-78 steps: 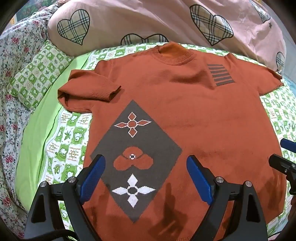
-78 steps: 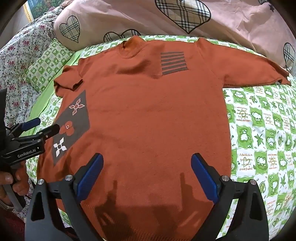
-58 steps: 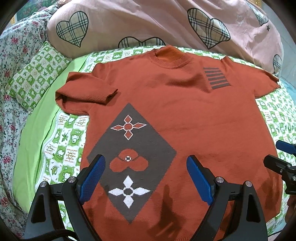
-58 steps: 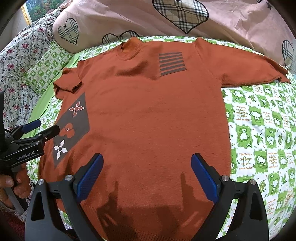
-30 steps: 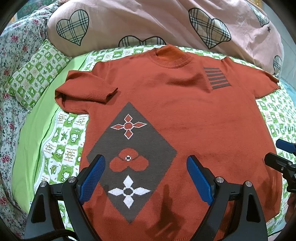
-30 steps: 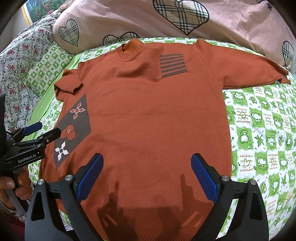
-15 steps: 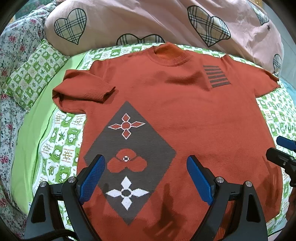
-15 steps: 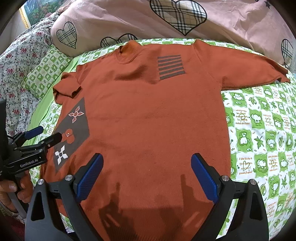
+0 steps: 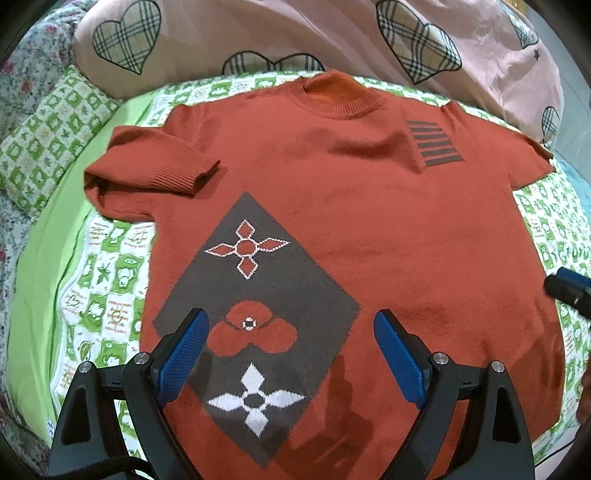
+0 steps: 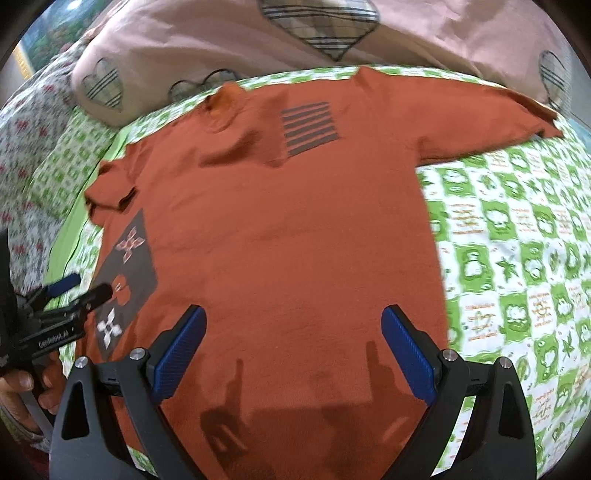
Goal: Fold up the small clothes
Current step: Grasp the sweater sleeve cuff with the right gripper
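Observation:
A rust-orange knitted short-sleeved sweater (image 9: pixel 369 229) lies flat, front up, on the bed; it also shows in the right wrist view (image 10: pixel 295 229). It has a grey diamond panel (image 9: pixel 255 295) with flower motifs and a patch of grey stripes (image 9: pixel 434 147). Its left sleeve (image 9: pixel 147 170) is folded back on itself; its right sleeve (image 10: pixel 480 118) lies spread out. My left gripper (image 9: pixel 288 350) is open and empty above the lower diamond. My right gripper (image 10: pixel 291 347) is open and empty above the lower hem area.
A pink duvet with plaid hearts (image 9: pixel 295 33) lies beyond the collar. A green-and-white patterned sheet (image 10: pixel 517 240) covers the bed. A green checked pillow (image 9: pixel 44 144) and floral fabric (image 9: pixel 22 74) sit at the left.
Both grippers have stayed open over the sweater. The right wrist view has swung and tilted a little, with motion blur. The sweater has not moved.

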Motion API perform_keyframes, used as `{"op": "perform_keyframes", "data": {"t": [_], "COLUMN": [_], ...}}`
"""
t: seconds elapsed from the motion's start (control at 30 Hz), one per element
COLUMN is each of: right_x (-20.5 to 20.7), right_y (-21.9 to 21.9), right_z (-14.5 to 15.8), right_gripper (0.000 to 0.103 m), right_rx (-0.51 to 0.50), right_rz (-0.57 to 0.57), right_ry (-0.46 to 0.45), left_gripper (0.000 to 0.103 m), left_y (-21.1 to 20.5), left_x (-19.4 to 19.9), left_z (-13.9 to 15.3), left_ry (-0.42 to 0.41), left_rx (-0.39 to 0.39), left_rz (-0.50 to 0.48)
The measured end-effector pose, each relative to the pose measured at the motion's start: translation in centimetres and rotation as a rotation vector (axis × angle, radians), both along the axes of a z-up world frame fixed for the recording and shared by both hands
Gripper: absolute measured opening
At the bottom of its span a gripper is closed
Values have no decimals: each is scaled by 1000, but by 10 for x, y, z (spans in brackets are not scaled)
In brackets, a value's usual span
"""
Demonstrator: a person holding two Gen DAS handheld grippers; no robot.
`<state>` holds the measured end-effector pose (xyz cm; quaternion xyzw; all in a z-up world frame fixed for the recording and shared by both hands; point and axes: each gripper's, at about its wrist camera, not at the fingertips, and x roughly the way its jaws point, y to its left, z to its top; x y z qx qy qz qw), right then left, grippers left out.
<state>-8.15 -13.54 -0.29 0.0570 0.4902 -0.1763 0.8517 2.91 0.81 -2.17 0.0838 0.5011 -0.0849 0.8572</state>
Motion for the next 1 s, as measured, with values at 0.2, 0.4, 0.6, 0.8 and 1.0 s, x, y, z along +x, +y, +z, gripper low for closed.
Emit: {"op": "perform_keyframes", "data": {"t": [0.2,0.4,0.6,0.8,1.0], "right_x": [-13,-22,-20,-10,5], "right_y": [-59,-160,-269,-387,-452], "right_z": [16,44,73,73,64], "right_gripper": [96,94,77,61,61], "right_rx": [34,65,45,112,146], "right_rz": [-125,-261,-406,-560,-637], "right_ry": [-52,-155,-246,-333,-366], "left_gripper": [92,92,92,92,92], "left_y": [-7,-20,-34,-60,-83], "left_x": [23,41,64,76,80], "left_z": [-6,9,6,5,-3], "left_ry": [7,-32,-26,-26,2], "left_rx": [34,56,56,59,66], "left_rz": [27,82,151,195,169]}}
